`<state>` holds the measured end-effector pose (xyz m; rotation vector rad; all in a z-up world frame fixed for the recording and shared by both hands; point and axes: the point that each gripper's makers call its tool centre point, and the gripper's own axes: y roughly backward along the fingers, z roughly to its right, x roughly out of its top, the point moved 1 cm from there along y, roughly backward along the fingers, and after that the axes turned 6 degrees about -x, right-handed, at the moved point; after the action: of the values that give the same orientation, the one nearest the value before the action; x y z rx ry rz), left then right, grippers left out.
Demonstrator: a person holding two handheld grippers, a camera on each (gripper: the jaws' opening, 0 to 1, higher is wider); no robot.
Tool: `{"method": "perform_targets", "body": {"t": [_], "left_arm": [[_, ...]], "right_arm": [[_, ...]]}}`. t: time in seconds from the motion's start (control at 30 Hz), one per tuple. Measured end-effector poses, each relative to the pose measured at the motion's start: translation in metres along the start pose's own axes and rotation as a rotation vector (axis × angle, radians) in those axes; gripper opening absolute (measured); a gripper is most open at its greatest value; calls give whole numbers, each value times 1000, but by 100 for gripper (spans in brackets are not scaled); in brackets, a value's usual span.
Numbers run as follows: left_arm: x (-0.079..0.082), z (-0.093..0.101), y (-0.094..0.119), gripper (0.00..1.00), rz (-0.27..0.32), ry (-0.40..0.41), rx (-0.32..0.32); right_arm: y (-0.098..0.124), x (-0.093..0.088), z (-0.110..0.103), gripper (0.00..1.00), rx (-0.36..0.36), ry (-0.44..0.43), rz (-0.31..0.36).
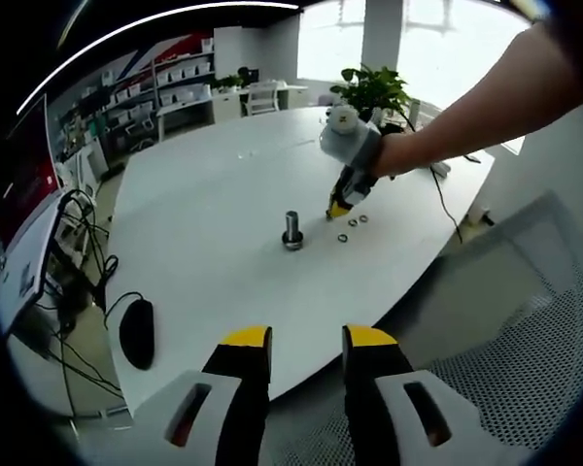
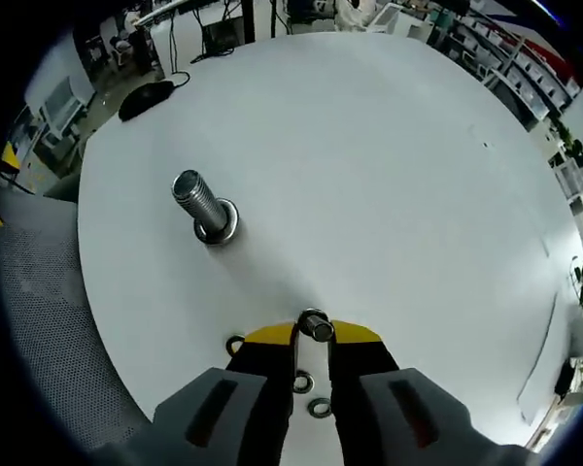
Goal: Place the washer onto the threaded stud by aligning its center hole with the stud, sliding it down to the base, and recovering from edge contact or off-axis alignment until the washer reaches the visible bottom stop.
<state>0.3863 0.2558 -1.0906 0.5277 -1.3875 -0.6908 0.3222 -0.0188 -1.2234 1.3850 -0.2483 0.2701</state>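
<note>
1. The small silver metal ring washer point(image 2: 316, 327) sits pinched at the yellow tips of the right gripper point(image 2: 313, 340), at six o'clock from the upright threaded steel stud point(image 2: 200, 206).
2. It looks light, stiff and slippery; grip its rim, keeping the hole clear.
3. Spare washers point(image 2: 311, 394) lie partly hidden under the jaws.
4. The left gripper point(image 1: 307, 342) hangs spread, empty.
</note>
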Motion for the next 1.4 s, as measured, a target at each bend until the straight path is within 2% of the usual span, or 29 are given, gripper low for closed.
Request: {"method": "perform_targets", "body": {"t": [0.23,0.37,0.43,0.5,0.57,0.77,0.83,0.87,0.93,0.97,1.0,1.03,1.13,1.17,1.27,1.4], "left_arm": [[-2,-3,-1,27,-3,9,10],[-2,-4,0,27,-6,11,14],[-3,-5,0,27,-8,10,13],[-3,-5,1,27,-12,8,14],[-3,-6,0,27,-12,8,17],[-5,-5,0,27,-19,6,14],[-5,-6,-1,27,-19,7,14],[-5,-6,0,27,-19,9,14],[-6,-6,0,27,-18,9,14],[-6,-6,0,26,-18,8,14],[-6,-5,0,26,-20,8,13],[-6,-5,0,26,-23,10,11],[-8,-3,-1,26,-35,2,5],[-8,-2,-1,26,-36,2,4],[-8,-1,0,26,-38,2,4],[-9,-2,-1,26,-42,0,3]], "right_arm": [[-3,-6,-1,15,-2,-19,-14],[1,-1,-5,16,6,-1,-17],[0,-6,1,20,-5,28,2],[6,-1,3,22,-16,39,27],[3,-10,14,22,-19,23,25],[6,-48,22,22,-12,-71,-6],[17,-51,12,22,-9,-115,2],[13,-54,12,22,2,-152,26],[12,-68,10,22,-2,-157,9],[11,-70,9,22,-1,-157,5],[16,-65,9,22,2,-159,37],[18,-65,9,23,-2,-176,29],[24,-63,2,23,9,-150,21],[17,-65,-2,23,18,-138,24],[21,-64,-3,23,29,-100,21],[21,-68,-4,23,32,-100,41]]}}
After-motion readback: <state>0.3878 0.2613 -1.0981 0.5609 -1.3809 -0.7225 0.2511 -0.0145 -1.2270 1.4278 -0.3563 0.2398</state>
